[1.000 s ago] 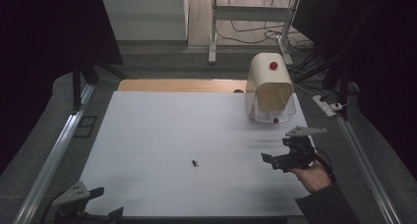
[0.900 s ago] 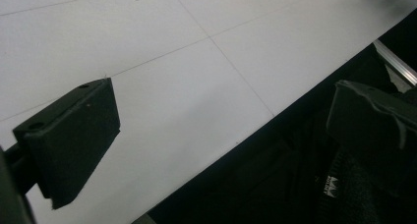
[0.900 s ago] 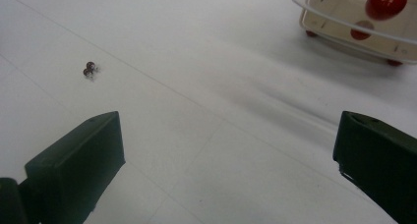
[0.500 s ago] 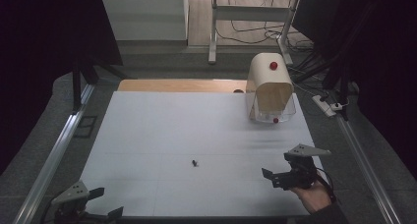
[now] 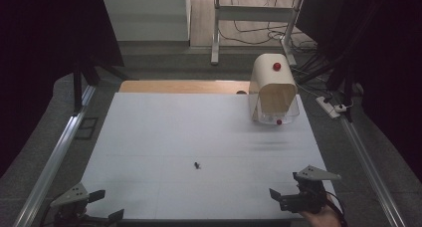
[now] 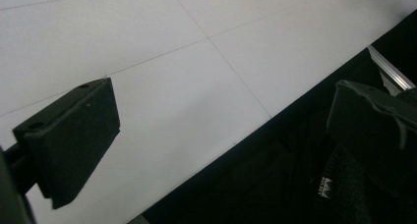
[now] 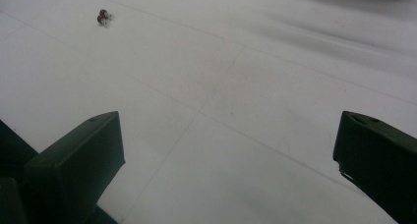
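Now the right gripper (image 5: 298, 192) has drawn back from mid-bench to the near edge at 5 o'clock, jaws wide and empty. The left gripper (image 5: 94, 207) idles open at 7 o'clock. The small dark object (image 5: 197, 165) lies untouched at centre, so no grasp looks imminent.

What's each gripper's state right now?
Left gripper: open, holding nothing, at the white table's near-left corner.
Right gripper: open, holding nothing.

Left gripper (image 5: 102, 204) and right gripper (image 5: 284, 191) are both positioned low at the near edge, jaws spread wide apart, gripping nothing.
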Tool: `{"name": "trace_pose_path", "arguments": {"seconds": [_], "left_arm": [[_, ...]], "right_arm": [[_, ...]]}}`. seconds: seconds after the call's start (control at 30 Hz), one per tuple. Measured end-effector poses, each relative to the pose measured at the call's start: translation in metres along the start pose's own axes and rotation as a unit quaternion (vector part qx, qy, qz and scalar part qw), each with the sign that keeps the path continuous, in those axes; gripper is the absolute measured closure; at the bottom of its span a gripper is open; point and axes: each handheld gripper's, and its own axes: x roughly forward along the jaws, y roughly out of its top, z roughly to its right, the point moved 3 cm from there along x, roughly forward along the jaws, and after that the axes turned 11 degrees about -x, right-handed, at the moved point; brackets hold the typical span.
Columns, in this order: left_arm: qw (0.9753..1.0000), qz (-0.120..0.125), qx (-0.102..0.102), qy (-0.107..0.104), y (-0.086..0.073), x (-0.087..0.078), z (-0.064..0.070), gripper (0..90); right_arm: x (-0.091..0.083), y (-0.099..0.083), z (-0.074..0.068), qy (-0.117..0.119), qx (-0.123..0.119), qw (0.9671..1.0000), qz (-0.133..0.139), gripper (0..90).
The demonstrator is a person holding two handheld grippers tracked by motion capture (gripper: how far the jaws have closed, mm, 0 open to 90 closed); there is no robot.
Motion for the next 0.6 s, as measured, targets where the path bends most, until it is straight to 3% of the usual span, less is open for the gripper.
{"name": "trace_pose_path", "arguments": {"seconds": [0.6], "left_arm": [[1.0, -0.005, 0.003, -0.001, 0.0, 0.0, 0.0, 0.0]], "right_arm": [[-0.017, -0.015, -0.002, -0.006, 0.028, 0.9996, -0.004, 0.0]]}}
